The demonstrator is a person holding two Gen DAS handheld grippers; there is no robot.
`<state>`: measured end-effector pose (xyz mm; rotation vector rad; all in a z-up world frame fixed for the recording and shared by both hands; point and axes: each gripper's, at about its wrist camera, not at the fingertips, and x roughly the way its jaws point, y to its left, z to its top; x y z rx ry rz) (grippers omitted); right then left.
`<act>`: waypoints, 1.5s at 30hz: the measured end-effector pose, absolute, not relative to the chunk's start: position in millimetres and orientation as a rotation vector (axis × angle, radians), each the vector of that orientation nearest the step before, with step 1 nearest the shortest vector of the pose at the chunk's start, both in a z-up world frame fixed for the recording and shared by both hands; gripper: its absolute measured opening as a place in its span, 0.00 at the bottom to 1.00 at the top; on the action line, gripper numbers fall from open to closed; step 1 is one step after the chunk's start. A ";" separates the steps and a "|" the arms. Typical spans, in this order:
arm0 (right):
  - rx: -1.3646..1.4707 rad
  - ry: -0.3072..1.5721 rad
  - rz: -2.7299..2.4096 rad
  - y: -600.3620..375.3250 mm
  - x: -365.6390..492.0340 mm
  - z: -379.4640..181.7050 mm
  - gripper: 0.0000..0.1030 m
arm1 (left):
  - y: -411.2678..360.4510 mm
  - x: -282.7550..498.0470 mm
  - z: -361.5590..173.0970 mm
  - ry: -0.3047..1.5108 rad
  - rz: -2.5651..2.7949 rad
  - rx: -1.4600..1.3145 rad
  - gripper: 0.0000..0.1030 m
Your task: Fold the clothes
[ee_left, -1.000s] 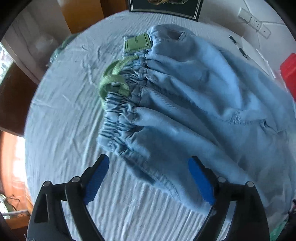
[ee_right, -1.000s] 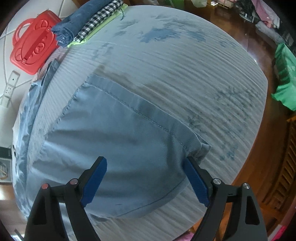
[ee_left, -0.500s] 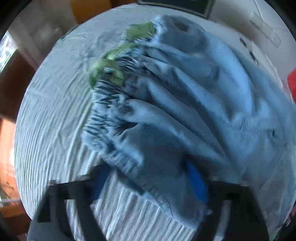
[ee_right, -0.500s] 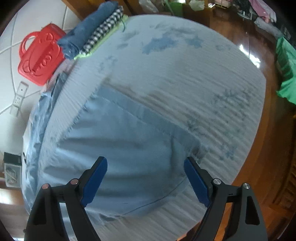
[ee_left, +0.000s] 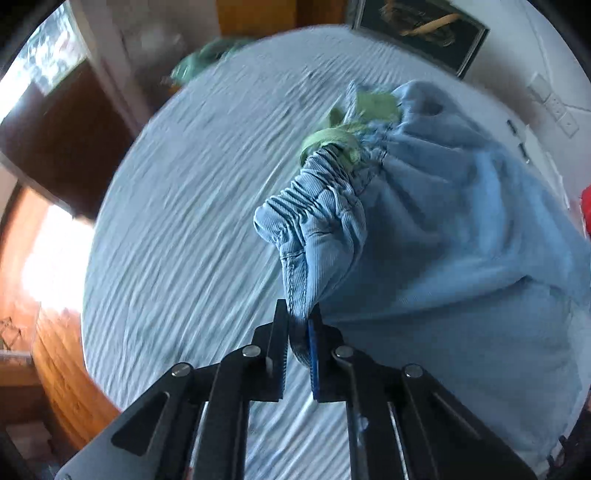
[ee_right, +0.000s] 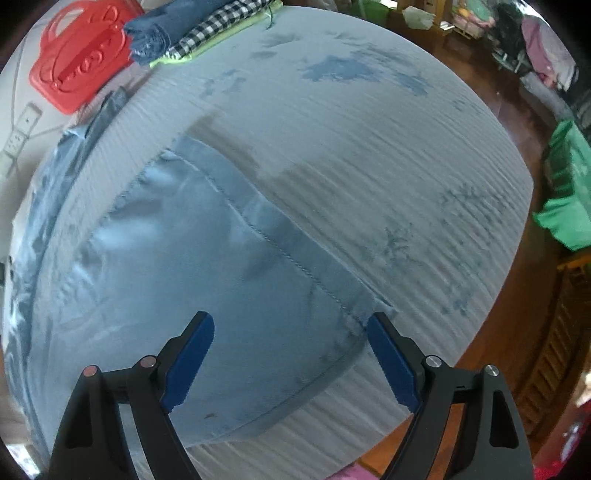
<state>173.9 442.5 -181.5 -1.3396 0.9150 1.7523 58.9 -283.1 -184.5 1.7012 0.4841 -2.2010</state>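
Note:
Light blue trousers [ee_left: 454,229] with a gathered waistband [ee_left: 317,192] and a green belt [ee_left: 332,138] lie on the striped bedsheet [ee_left: 177,221]. My left gripper [ee_left: 299,325] is shut on the waistband's near corner, and the cloth rises from the pads in a pulled-up fold. In the right wrist view the hem end of a trouser leg [ee_right: 207,280] lies flat on the sheet. My right gripper [ee_right: 291,332] hovers open over that hem, its blue pads [ee_right: 190,356] wide apart and clear of the cloth.
A stack of folded clothes [ee_right: 192,29] sits at the far edge of the bed, beside a red plastic case [ee_right: 79,55]. A framed picture [ee_left: 421,27] leans at the bed's head. Wooden floor [ee_right: 498,332] and a green bag [ee_right: 565,192] lie past the right edge.
The left gripper closed on the waistband corner and drew it sideways, bunching the cloth up. The right gripper stayed open above the hem.

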 end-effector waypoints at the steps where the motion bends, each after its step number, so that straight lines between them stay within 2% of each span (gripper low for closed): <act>1: -1.354 0.890 1.729 442.7 172.4 -181.4 0.84 | -282.5 63.8 -192.9 0.484 -2.190 1.730 0.12; 4: -1.340 0.874 1.771 444.1 162.7 -171.0 0.84 | -278.4 65.4 -191.3 0.478 -2.211 1.752 0.16; 7: -1.331 0.866 1.852 443.1 141.8 -154.8 0.84 | -274.3 59.3 -162.5 0.413 -2.271 1.723 0.32; 9: -1.338 0.854 1.917 441.0 125.9 -145.7 0.84 | -275.5 53.3 -132.4 0.398 -2.340 1.651 0.60; 11: -1.347 0.876 1.983 439.6 102.1 -139.8 0.84 | -277.9 44.0 -107.5 0.391 -2.395 1.579 0.77; 17: -1.389 0.828 2.092 432.8 16.2 -129.4 0.84 | -296.4 -41.7 -105.2 0.343 -2.398 1.574 0.78; 19: -1.377 0.886 2.167 435.2 -17.1 -120.9 0.84 | -301.7 -71.0 -110.9 0.339 -2.387 1.596 0.78; 21: -1.370 0.969 2.207 439.2 -49.6 -115.6 0.68 | -305.9 -103.2 -115.9 0.344 -2.377 1.618 0.78; 22: -1.369 1.028 2.218 444.7 -73.8 -112.0 0.53 | -306.8 -120.1 -117.5 0.359 -2.379 1.627 0.78; 23: -1.371 1.048 2.224 449.2 -92.0 -110.2 0.49 | -307.7 -136.3 -119.1 0.375 -2.383 1.635 0.78; 25: -1.388 1.040 2.228 457.5 -130.0 -106.9 0.49 | -305.9 -163.5 -119.7 0.376 -2.389 1.657 0.78; 30: -1.542 0.822 2.220 467.7 -230.1 -114.4 0.49 | -305.5 -222.4 -129.2 0.373 -2.391 1.766 0.78; 33: -1.624 0.715 2.201 469.7 -265.1 -126.4 0.52 | -306.1 -247.2 -140.0 0.361 -2.356 1.831 0.78; 39: -1.776 0.442 2.192 467.2 -301.2 -147.1 0.63 | -285.6 -271.8 -169.5 0.296 -2.306 2.031 0.78; 43: -1.850 0.233 2.214 457.6 -316.2 -154.8 0.80 | -273.0 -277.9 -194.1 0.206 -2.266 2.146 0.78; 45: -1.872 0.143 2.191 455.5 -324.9 -165.4 0.80 | -268.3 -282.2 -206.3 0.155 -2.241 2.167 0.78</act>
